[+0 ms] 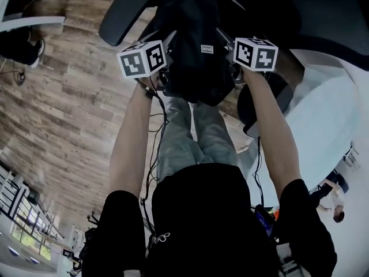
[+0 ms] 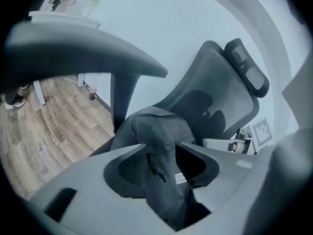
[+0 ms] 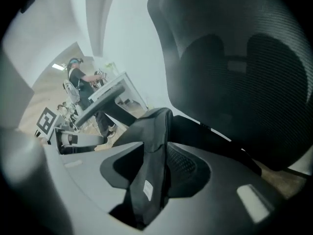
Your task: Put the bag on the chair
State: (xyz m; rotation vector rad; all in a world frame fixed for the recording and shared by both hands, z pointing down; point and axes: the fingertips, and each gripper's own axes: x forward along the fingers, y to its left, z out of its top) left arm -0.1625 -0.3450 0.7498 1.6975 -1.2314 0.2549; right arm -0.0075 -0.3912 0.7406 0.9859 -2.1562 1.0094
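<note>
The black bag (image 1: 193,51) sits on the dark office chair (image 1: 124,13), between its armrests. My left gripper (image 1: 164,77) is at the bag's left side and my right gripper (image 1: 233,71) at its right. In the left gripper view the bag (image 2: 156,131) rests in front of the chair back (image 2: 215,102). There a fold of it runs loosely through the left gripper (image 2: 161,155), whose jaws stand wide and open. In the right gripper view a strap of the bag (image 3: 151,146) hangs between the open jaws of the right gripper (image 3: 154,153), with gaps on both sides. The chair back (image 3: 234,72) rises behind it.
Wood-plank floor (image 1: 57,108) lies to the left. A white rounded table (image 1: 323,131) stands close on the right, and a person (image 1: 331,203) is beyond it. The chair's armrest (image 2: 83,53) juts over the left gripper. A white desk edge (image 1: 34,22) is at the far left.
</note>
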